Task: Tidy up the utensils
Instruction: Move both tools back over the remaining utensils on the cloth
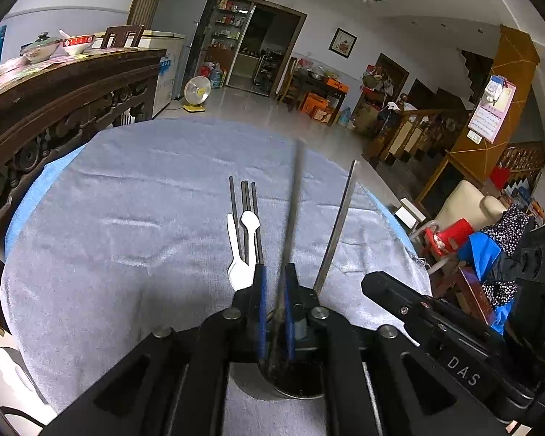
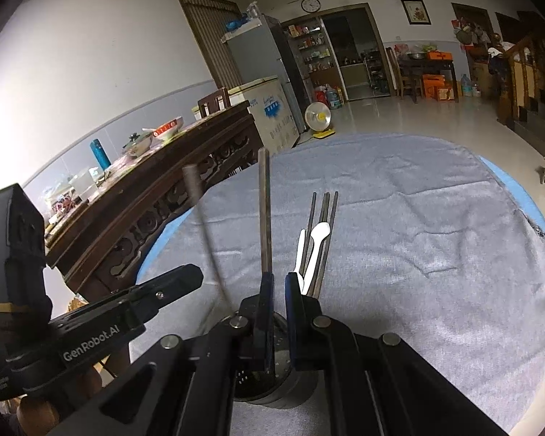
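Observation:
Several grey chopsticks and two white spoons lie side by side on the blue-grey cloth; they also show in the right wrist view. A dark metal utensil cup stands below both grippers. My left gripper is shut on a chopstick that stands in the cup. A second chopstick leans in the cup to its right. My right gripper is nearly closed; that chopstick rests against its left finger.
A carved dark wooden table with bowls and a blue flask stands left of the round clothed table. A cream chair and a red stool stand at the right edge. The tiled floor lies beyond.

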Available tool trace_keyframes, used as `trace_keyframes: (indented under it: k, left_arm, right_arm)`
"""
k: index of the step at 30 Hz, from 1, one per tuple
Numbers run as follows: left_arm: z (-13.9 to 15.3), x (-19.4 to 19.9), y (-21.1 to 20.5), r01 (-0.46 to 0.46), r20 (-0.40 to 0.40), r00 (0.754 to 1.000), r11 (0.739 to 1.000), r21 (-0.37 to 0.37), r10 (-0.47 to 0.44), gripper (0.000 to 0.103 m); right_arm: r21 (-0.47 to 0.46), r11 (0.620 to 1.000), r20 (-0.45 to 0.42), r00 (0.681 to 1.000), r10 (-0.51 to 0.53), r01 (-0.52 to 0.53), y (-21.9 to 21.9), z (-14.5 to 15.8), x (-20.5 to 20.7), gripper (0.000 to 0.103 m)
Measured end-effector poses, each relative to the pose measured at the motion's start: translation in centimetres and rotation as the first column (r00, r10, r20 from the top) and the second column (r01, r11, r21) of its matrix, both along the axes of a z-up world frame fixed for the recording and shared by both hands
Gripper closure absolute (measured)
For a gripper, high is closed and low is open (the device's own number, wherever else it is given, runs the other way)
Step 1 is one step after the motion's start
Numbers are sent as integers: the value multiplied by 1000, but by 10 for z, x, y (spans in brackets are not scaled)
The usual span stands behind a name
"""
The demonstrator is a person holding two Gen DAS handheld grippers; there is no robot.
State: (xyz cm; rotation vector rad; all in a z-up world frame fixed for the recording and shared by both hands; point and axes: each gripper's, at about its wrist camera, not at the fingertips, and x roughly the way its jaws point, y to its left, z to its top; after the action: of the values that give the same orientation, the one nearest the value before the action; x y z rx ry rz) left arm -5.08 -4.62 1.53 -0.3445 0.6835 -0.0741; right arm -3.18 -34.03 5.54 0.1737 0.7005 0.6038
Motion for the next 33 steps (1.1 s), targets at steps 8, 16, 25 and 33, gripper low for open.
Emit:
trace_keyframes:
  k: [8,16,25,33]
  left_arm:
    - [29,-22,25,-63,83,994,997,-40,66,44]
    - [14,-8,70,-191,-12,982,979,-72,190,37]
    - [-77,30,101,-273,-377,892,962,-8,250,37]
    - [-98,56,96,-245,-431,871,969,33,234,37]
  right_arm:
    - [92,994,25,998,-56,53,-34,22,-5,44]
    - [98,983,-112,983,-145,156,-76,-7,25,37]
    - [-15,990,-409,903,-135,141,-93,-95,74,37]
    - [-97,995,-548,836,-36,-21,-57,-109,153,39]
